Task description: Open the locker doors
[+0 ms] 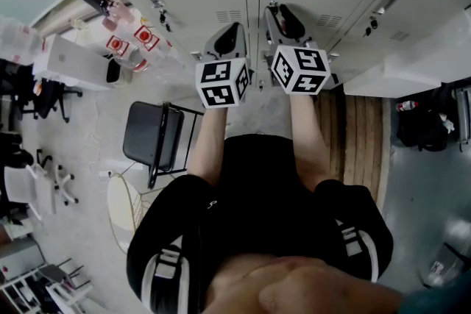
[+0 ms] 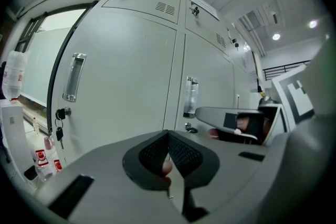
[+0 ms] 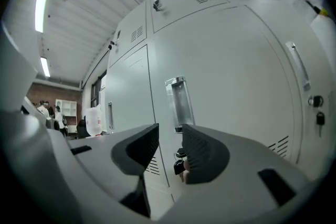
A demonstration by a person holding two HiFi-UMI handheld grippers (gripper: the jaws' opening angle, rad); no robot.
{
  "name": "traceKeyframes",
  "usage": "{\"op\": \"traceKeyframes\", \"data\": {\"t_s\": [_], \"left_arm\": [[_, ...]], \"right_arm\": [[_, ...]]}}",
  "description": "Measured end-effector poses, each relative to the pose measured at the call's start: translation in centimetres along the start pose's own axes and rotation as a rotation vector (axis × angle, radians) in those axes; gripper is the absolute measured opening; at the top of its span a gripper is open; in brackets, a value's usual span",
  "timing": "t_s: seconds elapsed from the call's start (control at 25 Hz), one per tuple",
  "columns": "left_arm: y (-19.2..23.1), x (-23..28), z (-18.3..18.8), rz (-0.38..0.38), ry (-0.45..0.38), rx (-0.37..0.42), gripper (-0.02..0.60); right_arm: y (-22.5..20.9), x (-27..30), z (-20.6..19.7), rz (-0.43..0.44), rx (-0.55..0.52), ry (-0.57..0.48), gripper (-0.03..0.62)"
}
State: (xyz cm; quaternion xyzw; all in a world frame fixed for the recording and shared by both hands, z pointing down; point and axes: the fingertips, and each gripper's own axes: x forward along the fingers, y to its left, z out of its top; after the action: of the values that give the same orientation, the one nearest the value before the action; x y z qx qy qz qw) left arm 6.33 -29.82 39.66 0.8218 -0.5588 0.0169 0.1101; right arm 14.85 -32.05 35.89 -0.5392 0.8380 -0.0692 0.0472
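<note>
Right gripper [image 3: 170,132]: jaws parted wide, nothing between the pads, aimed level at the middle door [image 3: 226,86] just ahead. Beyond the gap, low on that door, key [image 3: 178,166] hanging at the lock [image 3: 180,153]; directly above, upright recessed handle [image 3: 179,102], close to the door's left edge. Left gripper [image 2: 168,136]: jaws pressed together, empty, just left of the right one, facing the same lockers. Further left, second door [image 2: 121,86], second handle [image 2: 73,77], bunch of keys [image 2: 59,126]. Both doors closed, flush with the frame; neither opened yet.

Likely painted sheet steel: stiff, light to swing, too smooth and flat to pinch anywhere on the face. Best taken at the handle, pads closing across its raised lip, then pulled straight back to swing about hinges presumably on the right. Probably needs the key turned first; locked or not, impossible to tell. Small, loose key: apt to slip or twist between pads
</note>
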Motion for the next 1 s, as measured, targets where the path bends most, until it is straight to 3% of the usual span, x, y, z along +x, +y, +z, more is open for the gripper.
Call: {"op": "traceKeyframes", "data": {"t_s": [0.44,1.0], "left_arm": [[0.5,-0.1,0.9,0.007,-0.017,0.004,0.005],[1.9,0.0,1.5,0.037,-0.031,0.0,0.004]], "right_arm": [[0.1,2.2,0.7,-0.08,-0.23,0.049,0.14],[0.3,4.0,2.0,-0.09,-0.244,0.031,0.138]]}}
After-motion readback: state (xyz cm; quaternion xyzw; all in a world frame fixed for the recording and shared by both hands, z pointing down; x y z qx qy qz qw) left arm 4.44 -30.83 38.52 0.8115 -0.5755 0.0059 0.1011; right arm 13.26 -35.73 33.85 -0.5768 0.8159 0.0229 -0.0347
